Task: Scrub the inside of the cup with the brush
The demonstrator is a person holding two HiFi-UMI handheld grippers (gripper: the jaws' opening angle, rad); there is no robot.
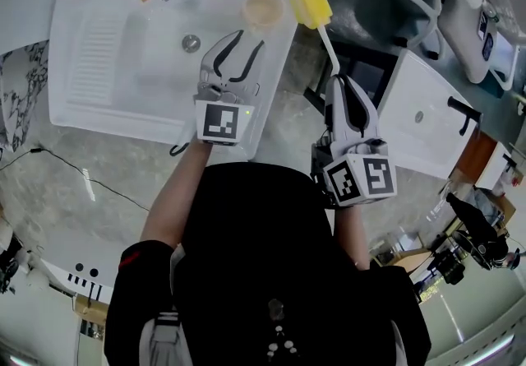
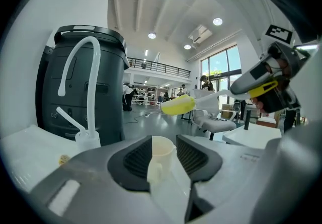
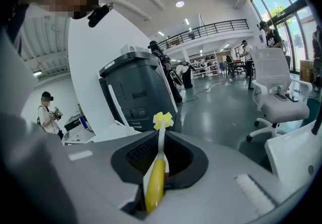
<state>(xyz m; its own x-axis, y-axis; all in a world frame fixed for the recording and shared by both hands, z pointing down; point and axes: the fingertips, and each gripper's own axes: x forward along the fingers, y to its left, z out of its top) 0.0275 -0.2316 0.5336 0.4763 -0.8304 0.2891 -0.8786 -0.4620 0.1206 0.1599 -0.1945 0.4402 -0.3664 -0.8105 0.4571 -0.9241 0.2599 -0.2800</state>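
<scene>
We see the cup [image 1: 263, 9] standing upright in the white sink [image 1: 99, 52], in the sink's 1 o'clock corner. Our left hand-held gripper [image 1: 246, 44] is released: its jaws are apart and do not press the cup. Our right hand-held gripper [image 1: 339, 81] is clenched on the brush [image 1: 309, 2]. The brush's yellow head is at the cup's 3 o'clock, outside it.

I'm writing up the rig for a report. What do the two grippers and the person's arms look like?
The left gripper and right gripper are pale grey shells with black ribbed linings on the jaws. Each carries a cube of black-and-white square markers at the back. The person wears a black top with short sleeves, the left one edged red.
</scene>
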